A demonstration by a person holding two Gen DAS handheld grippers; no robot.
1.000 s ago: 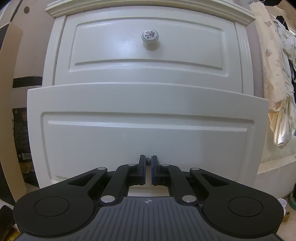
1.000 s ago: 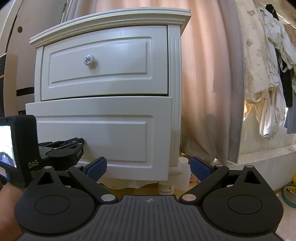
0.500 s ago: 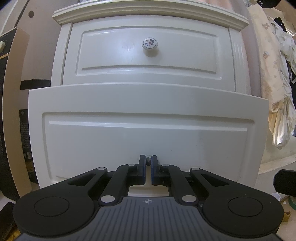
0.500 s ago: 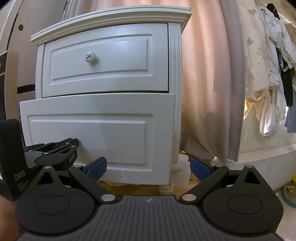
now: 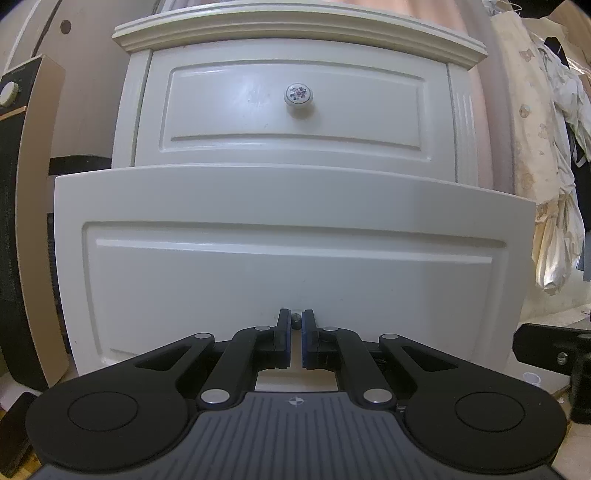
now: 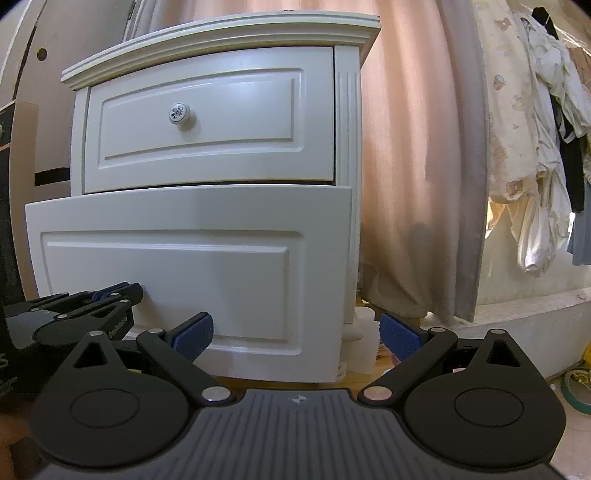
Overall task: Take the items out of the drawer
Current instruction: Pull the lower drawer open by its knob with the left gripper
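Observation:
The white nightstand (image 5: pixel 295 33) has a closed upper drawer with a flowered knob (image 5: pixel 299 95). Its lower drawer (image 5: pixel 295 258) stands pulled out, the front panel well ahead of the cabinet. My left gripper (image 5: pixel 295 320) is shut on the small grey knob (image 5: pixel 296 317) low on that panel. What lies inside the drawer is hidden behind the panel. In the right wrist view the lower drawer (image 6: pixel 166 266) juts out and the left gripper (image 6: pixel 129 291) touches its front. My right gripper (image 6: pixel 295 332) hangs open with nothing between its blue pads, in front of the nightstand's lower right corner.
A pink curtain (image 6: pixel 406 166) hangs right of the nightstand, with hanging clothes (image 6: pixel 524 147) further right. A dark wood-edged cabinet (image 5: pixel 22 221) stands at the left. A white container (image 6: pixel 364 332) sits by the nightstand's foot, a tape roll (image 6: pixel 576 387) on the floor.
The lower drawer has slid further out of the nightstand, drawn along by the left gripper shut on its knob. The right gripper has stayed where it was.

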